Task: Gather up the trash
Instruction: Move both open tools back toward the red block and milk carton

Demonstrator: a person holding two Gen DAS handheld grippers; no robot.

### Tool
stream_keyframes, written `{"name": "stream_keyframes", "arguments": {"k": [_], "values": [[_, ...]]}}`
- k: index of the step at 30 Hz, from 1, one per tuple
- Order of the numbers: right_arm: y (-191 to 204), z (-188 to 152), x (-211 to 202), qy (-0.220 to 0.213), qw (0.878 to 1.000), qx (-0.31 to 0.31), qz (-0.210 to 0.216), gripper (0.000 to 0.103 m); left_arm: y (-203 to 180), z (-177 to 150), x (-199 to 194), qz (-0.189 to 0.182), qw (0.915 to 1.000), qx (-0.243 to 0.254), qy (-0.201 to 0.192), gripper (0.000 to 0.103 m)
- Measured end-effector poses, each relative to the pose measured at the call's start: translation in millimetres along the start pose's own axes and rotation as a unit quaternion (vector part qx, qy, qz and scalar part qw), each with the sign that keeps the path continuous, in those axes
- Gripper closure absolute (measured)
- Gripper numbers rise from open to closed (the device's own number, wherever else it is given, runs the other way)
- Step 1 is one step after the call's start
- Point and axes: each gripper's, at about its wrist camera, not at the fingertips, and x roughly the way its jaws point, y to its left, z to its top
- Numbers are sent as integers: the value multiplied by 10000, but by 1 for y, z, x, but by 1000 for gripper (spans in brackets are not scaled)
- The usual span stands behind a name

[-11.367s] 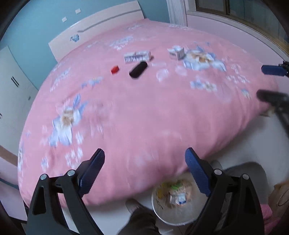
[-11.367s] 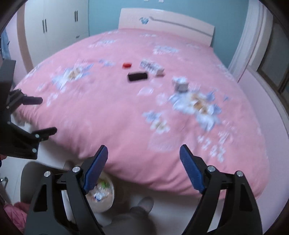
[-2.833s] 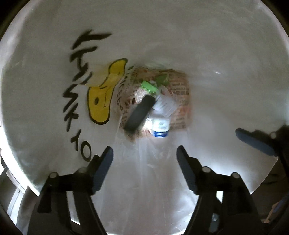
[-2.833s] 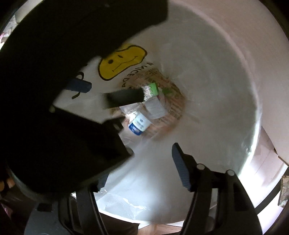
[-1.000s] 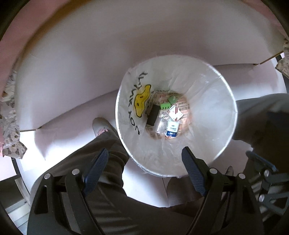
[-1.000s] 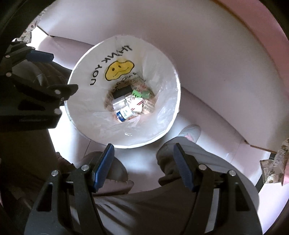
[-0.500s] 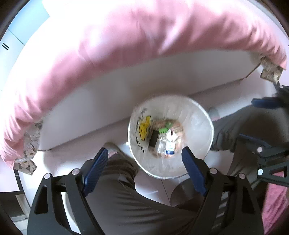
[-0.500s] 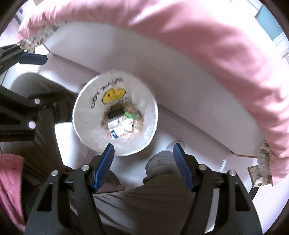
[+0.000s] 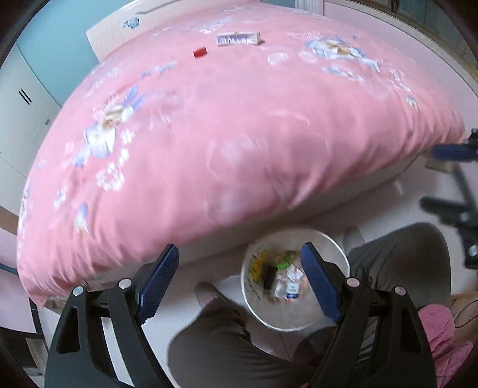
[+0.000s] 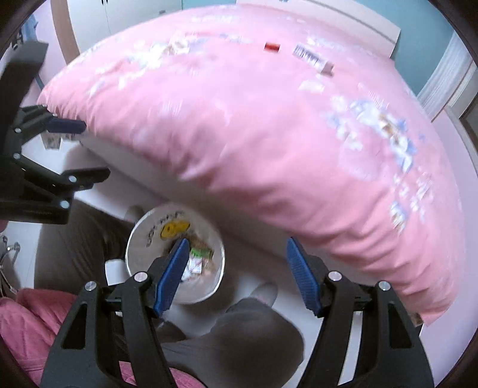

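Observation:
A white-lined trash bin (image 9: 334, 313) (image 10: 143, 238) stands on the floor at the foot of the bed, with several wrappers and a black item inside. On the pink bedspread far off lie a white striped box (image 9: 237, 38) (image 10: 312, 58) and a small red item (image 9: 199, 53) (image 10: 272, 46). My left gripper (image 9: 240, 279) hangs high above the floor beside the bin, open and empty. My right gripper (image 10: 237, 273) is open too, nothing between its blue pads, and also shows in the left wrist view (image 9: 448, 179).
The pink floral bed (image 9: 209, 134) fills the upper part of both views. A person's grey-trousered legs (image 9: 227, 343) and feet flank the bin. A headboard (image 9: 119, 27) and white wardrobe doors (image 9: 18, 104) stand at the far side. Pink cloth (image 10: 35, 316) lies low at the edge.
Both grippers have risen well above the bin and tilted up; the bin has shrunk and dropped low in view, and the bed top with the box and red item has come into sight.

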Motion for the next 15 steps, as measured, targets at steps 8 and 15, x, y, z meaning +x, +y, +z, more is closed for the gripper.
{"name": "stream_keyframes", "arguments": {"k": [8,15], "values": [[-30,48,-22,-488,9988,58,-54,35,22,57,-4,-29,9998,-36,-215,18],[-63,100,-14,-687,9975,108,-125,35,40,118,9,-65,9993,-70,-359,18]]}}
